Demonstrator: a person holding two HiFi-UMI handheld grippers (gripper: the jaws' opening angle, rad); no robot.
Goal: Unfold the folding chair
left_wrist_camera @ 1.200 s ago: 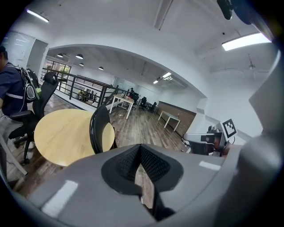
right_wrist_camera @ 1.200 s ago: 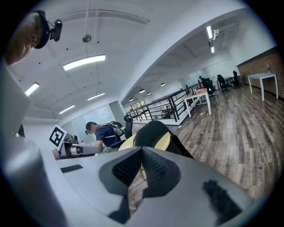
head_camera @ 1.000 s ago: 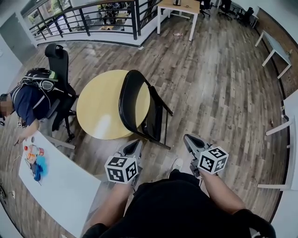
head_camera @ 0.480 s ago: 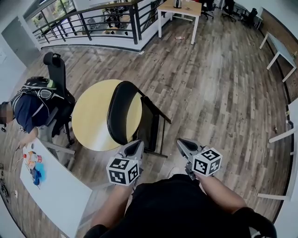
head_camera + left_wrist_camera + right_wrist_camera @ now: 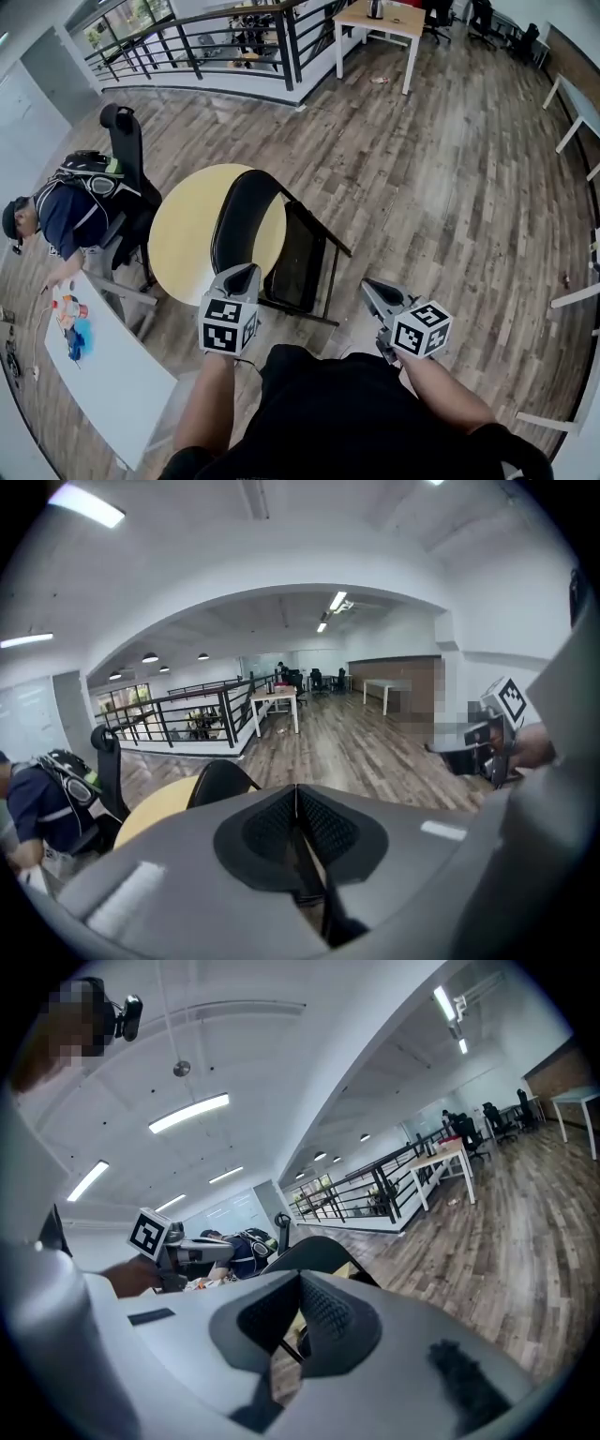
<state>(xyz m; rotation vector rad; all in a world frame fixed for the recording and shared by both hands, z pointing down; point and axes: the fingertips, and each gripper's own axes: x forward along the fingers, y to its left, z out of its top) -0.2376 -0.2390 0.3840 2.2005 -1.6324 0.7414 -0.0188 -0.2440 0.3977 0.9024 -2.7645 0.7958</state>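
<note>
The black folding chair (image 5: 281, 246) stands folded on the wood floor against a round yellow table (image 5: 187, 239). Its curved backrest (image 5: 236, 217) faces me and its seat panel (image 5: 298, 258) is tipped up. My left gripper (image 5: 242, 274) is shut and empty just below the backrest's lower edge, not touching it. My right gripper (image 5: 369, 285) is shut and empty, off the chair's right legs. The left gripper view shows the shut left gripper (image 5: 297, 791), the backrest (image 5: 220, 778) and the table (image 5: 155, 803). In the right gripper view the shut right gripper (image 5: 300, 1283) points at the backrest (image 5: 319, 1249).
A person (image 5: 66, 217) sits bent over on a black office chair (image 5: 127, 141) at the left, beside a white table (image 5: 112, 375) bearing small colourful items. A black railing (image 5: 234, 42) and a wooden desk (image 5: 384, 23) stand at the back. White table legs (image 5: 572, 300) show at the right.
The chair has come closer in the head view. My left gripper has swung left and forward to the backrest's lower edge and rolled. The right gripper keeps its place in the picture.
</note>
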